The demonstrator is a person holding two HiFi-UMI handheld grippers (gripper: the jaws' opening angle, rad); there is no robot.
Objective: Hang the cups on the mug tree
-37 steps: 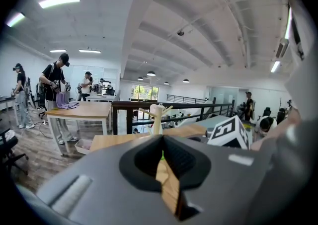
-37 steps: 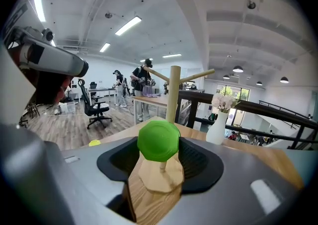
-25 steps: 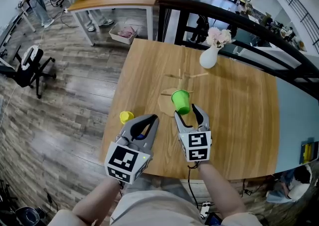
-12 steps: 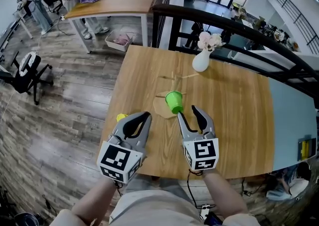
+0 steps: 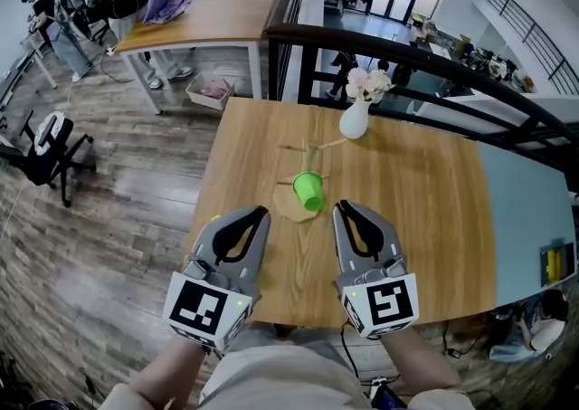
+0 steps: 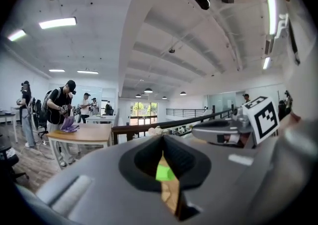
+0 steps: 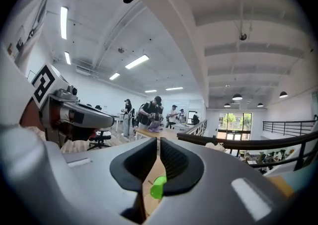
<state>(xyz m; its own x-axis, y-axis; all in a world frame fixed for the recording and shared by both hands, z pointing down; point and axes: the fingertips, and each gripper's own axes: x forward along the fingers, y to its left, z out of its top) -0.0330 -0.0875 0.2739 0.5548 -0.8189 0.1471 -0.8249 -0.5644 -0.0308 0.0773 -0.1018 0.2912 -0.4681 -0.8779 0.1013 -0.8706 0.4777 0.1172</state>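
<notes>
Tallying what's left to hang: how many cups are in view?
1: the green cup, on the mug tree. Another could be hidden beneath the left gripper.

The mug tree (image 5: 291, 203) is bare pale wood: a round flat base, a thin upright stem and slim pegs reaching outward. It stands upright a little to the near left of the white vase (image 5: 354, 119). The green cup (image 5: 308, 191), a small bright plastic one, sits on the tree's side away from the vase, above the base. It is tilted, with its open mouth turned toward the near side. Which peg carries it cannot be told. Of the yellow cup (image 5: 215, 216) only a sliver shows, well apart from the vase, further to the near left than the tree.
</notes>
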